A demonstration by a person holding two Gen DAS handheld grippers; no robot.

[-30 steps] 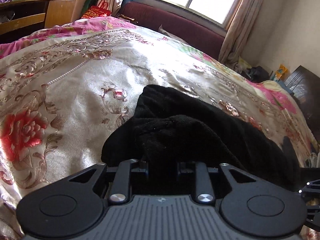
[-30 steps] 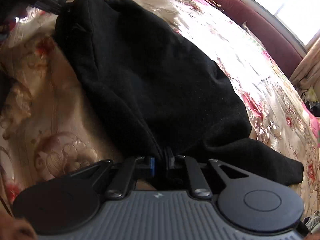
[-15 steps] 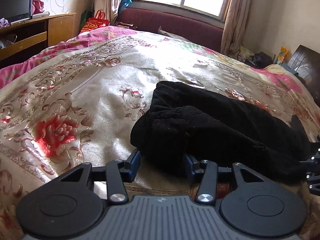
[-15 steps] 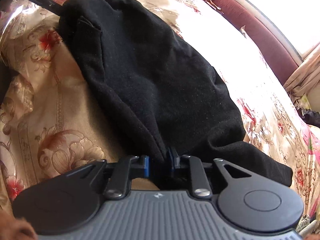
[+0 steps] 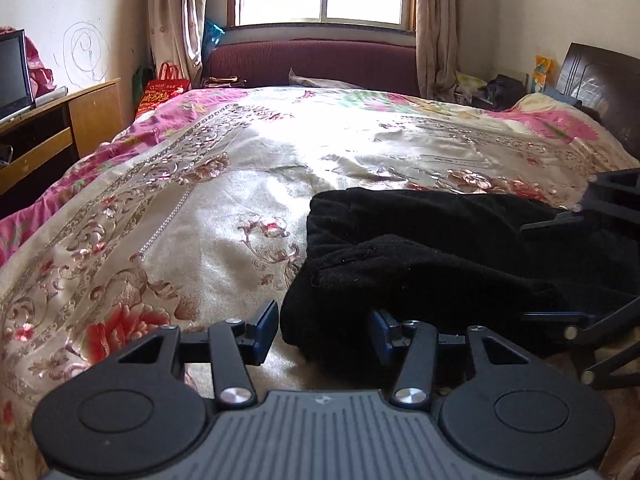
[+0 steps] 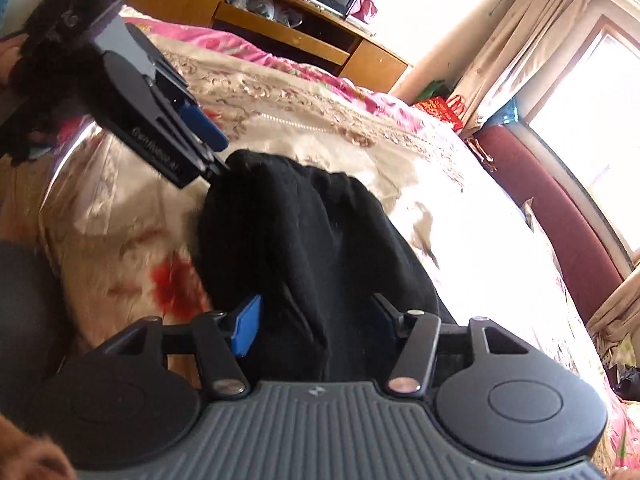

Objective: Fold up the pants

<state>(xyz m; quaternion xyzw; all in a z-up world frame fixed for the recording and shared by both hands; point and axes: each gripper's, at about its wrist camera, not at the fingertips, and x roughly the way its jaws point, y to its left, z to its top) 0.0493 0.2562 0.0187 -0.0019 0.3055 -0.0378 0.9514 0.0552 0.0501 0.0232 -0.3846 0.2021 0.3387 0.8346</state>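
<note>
Both tongs have let go since the earlier frames: a second ago each was clamped on black cloth, and now I see daylight between pad and fabric on both. My left tongs (image 5: 326,330) stand released, the left blue pad clear of the cloth, the right pad just beside or touching the bundle's near edge; I cannot tell which. My right tongs (image 6: 316,322) are likewise released, spread either side of the cloth with the pants running between them, gripped by neither pad as far as I can judge.

I find the pants (image 5: 432,264) lying on the bed (image 5: 224,216), near its near edge, to the right of centre in the left view. They sit doubled over in a thick bundle with a rolled edge facing left, not flat. In the right view the same pants (image 6: 320,240) rise as a rumpled ridge on the floral bedspread.

My judgement: one fold has been laid down and released. The layers look bunched, so smoothing or a further fold likely remains.

Legible writing: a printed mark on the side of the left tongs, seen from the right view, appears to read "GenRobot.AI", though I hold that loosely. A small logo sits on each grey housing, too small to read. A red bag (image 5: 162,92) beyond the bed's far left corner carries gold print I cannot make out.
</note>
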